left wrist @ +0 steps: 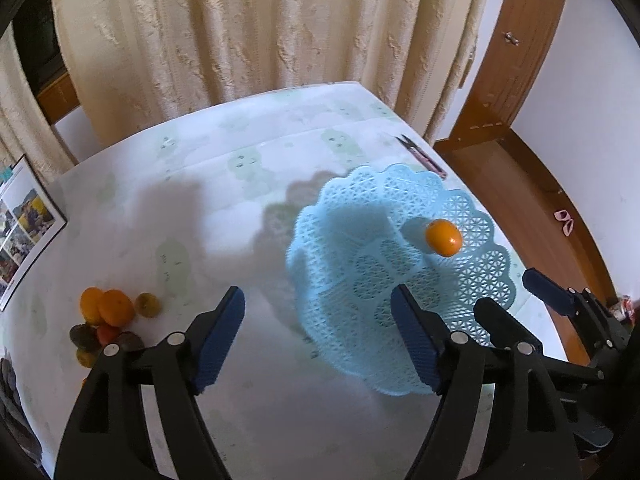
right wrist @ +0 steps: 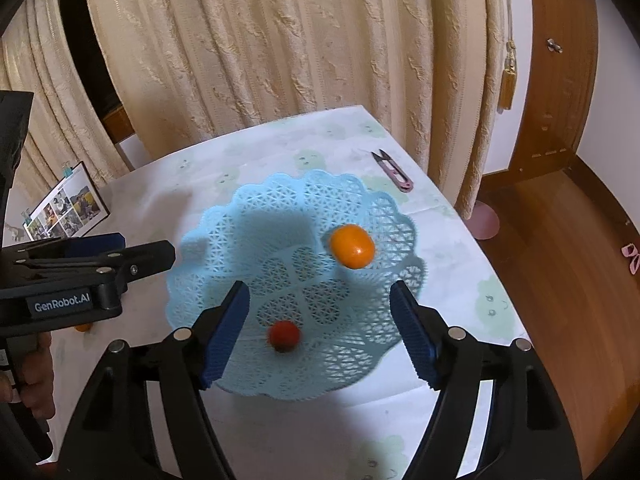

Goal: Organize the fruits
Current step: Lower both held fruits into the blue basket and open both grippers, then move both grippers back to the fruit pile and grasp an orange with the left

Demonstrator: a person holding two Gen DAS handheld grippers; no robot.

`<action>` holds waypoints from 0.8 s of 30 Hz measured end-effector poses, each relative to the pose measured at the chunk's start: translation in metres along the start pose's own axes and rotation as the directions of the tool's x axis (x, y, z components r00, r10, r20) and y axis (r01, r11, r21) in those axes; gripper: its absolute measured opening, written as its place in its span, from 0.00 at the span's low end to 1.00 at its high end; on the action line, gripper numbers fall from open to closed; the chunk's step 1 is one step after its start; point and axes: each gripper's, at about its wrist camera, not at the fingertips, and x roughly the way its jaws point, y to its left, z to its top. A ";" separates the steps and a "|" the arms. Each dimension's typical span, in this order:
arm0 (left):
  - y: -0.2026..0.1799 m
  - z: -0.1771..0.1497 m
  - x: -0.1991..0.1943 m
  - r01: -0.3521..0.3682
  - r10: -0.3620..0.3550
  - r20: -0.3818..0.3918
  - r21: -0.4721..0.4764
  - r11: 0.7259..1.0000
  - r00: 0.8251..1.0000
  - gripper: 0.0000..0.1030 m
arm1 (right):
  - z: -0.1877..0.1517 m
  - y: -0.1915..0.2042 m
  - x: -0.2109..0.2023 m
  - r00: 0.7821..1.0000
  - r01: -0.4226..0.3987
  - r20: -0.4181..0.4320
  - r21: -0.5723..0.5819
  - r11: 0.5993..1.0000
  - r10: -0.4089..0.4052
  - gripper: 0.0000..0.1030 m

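A light blue lattice basket (left wrist: 340,248) (right wrist: 280,216) sits on the white table. An orange fruit (left wrist: 443,237) (right wrist: 352,246) lies in it toward its right rim, and a small red fruit (right wrist: 283,335) lies near its front. A pile of orange and dark fruits (left wrist: 108,316) lies on the table at the left. My left gripper (left wrist: 320,336) is open and empty, above the table between the pile and the basket. My right gripper (right wrist: 320,328) is open and empty, hovering over the basket's front; it also shows in the left wrist view (left wrist: 520,300).
Pink thread snips (left wrist: 424,158) (right wrist: 394,171) lie near the table's far right edge. A photo frame (left wrist: 24,224) (right wrist: 66,206) lies at the table's left. Cream curtains hang behind the table. Wooden floor and a door frame are on the right.
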 end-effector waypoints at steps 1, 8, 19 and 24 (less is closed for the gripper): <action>0.004 -0.002 -0.002 -0.004 0.004 0.000 -0.004 1.000 1.000 0.73 | 0.000 0.004 0.001 1.000 -0.005 0.000 -0.006 1.000 0.005 0.72; 0.031 -0.011 -0.012 -0.044 0.044 -0.002 -0.028 0.999 0.999 0.73 | 0.006 0.035 0.004 0.999 -0.039 0.002 -0.041 0.998 0.039 0.72; 0.091 -0.031 -0.031 -0.114 0.113 -0.010 -0.108 0.988 0.993 0.74 | 0.011 0.104 0.016 0.993 -0.118 -0.014 -0.130 0.984 0.117 0.78; 0.118 -0.042 -0.036 -0.149 0.147 -0.022 -0.136 0.979 0.989 0.74 | 0.009 0.132 0.025 0.989 -0.149 -0.039 -0.163 0.975 0.145 0.79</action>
